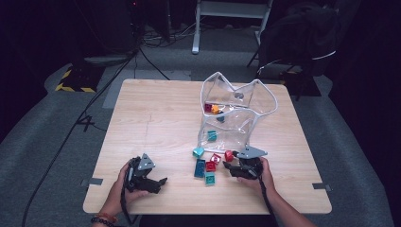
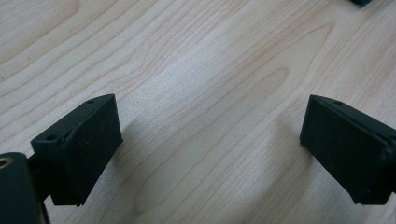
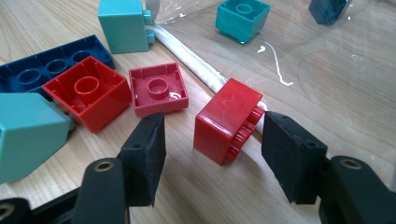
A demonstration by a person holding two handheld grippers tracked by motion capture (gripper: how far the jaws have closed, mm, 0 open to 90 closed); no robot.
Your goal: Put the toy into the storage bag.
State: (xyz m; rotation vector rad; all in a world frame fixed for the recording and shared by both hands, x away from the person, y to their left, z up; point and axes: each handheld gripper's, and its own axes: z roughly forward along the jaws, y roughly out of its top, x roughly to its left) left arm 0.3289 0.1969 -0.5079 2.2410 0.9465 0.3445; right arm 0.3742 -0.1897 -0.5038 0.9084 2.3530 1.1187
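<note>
Right gripper [image 3: 212, 154] low over the bench [image 1: 156, 118], jaws spread with a red brick [image 3: 227, 120] between them. Pads stand clear of it on both sides; nothing is pinched. In the high view this gripper [image 1: 231, 166] sits at the near edge of the loose pile, just in front of the clear bag [image 1: 236, 113].

Key relation: the red brick lies on its side, dead ahead of the right gripper and between the jaws, studs facing the right-hand jaw, smooth face toward the left-hand one. Its far corner touches the bag's white piped rim [image 3: 187, 58]. Its long axis runs roughly along the gripper's line of sight, so closing would bear on the stud face and the opposite wall. My reading: a squeeze is the next step, and the studs may let it twist.

Left gripper [image 1: 158, 182] rests well apart at the near left, jaws wide, only bare wood grain between them [image 2: 210, 154]. The right hand is plainly the nearer one.

Materials: bricks are hard, glossy moulded plastic. Nearby are two red squares lying hollow side up [image 3: 86, 95] [image 3: 158, 88], a dark blue plate [image 3: 42, 65] and teal blocks [image 3: 123, 25]. The bag is limp transparent film, holding a teal brick [image 3: 242, 18] and others. Bench is pale laminate, matte.
</note>
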